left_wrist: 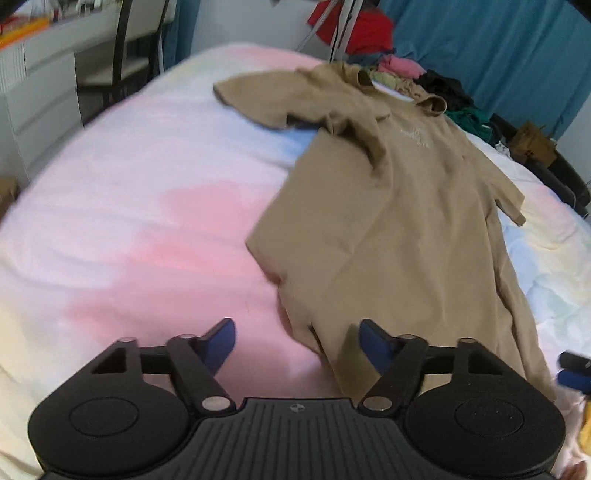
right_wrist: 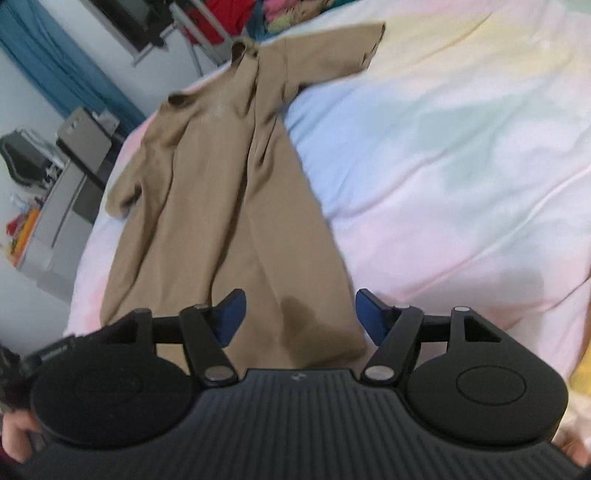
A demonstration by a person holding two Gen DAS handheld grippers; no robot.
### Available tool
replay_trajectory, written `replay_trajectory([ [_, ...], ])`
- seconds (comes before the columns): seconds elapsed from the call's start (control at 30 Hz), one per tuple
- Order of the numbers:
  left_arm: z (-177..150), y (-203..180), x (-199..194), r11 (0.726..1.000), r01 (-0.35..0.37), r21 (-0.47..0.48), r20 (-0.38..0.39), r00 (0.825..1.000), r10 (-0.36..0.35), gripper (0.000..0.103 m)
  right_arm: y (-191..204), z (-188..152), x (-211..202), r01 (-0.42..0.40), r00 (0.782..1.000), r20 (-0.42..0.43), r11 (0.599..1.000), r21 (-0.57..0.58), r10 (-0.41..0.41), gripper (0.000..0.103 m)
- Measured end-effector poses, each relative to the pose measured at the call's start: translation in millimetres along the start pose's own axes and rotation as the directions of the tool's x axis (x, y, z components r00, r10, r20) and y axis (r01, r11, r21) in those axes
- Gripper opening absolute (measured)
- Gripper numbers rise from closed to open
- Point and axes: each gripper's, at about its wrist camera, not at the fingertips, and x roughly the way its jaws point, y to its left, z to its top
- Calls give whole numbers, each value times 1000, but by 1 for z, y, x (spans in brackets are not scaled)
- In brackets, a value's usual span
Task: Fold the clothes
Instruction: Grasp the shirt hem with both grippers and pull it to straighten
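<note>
A tan short-sleeved T-shirt (left_wrist: 399, 206) lies spread on the pastel bed cover (left_wrist: 147, 206), collar at the far end, hem toward me. My left gripper (left_wrist: 297, 341) is open and empty, its blue pads on either side of the hem's left corner, just above the cover. The right gripper's blue tip shows at the right edge of this view (left_wrist: 572, 371). In the right wrist view the shirt (right_wrist: 221, 192) runs away from me. My right gripper (right_wrist: 299, 314) is open, its blue pads astride the shirt's hem, not closed on it.
A pile of coloured clothes (left_wrist: 413, 74) lies at the bed's far end, with a red garment (left_wrist: 354, 29) hanging above. A teal curtain (left_wrist: 498, 48) is behind. A white desk and black chair (left_wrist: 122, 55) stand left of the bed. Grey furniture (right_wrist: 70, 177) stands beside it.
</note>
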Motion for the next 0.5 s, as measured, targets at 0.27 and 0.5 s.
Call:
replay_trajectory([
  [0.27, 0, 17, 0, 998, 3, -63, 35, 999, -1, 63, 20, -19, 32, 139, 986, -56, 966, -216, -155, 56],
  [0.5, 3, 11, 10, 998, 17, -60, 44, 999, -14, 55, 14, -9, 11, 103, 995, 32, 983, -150, -99, 10],
])
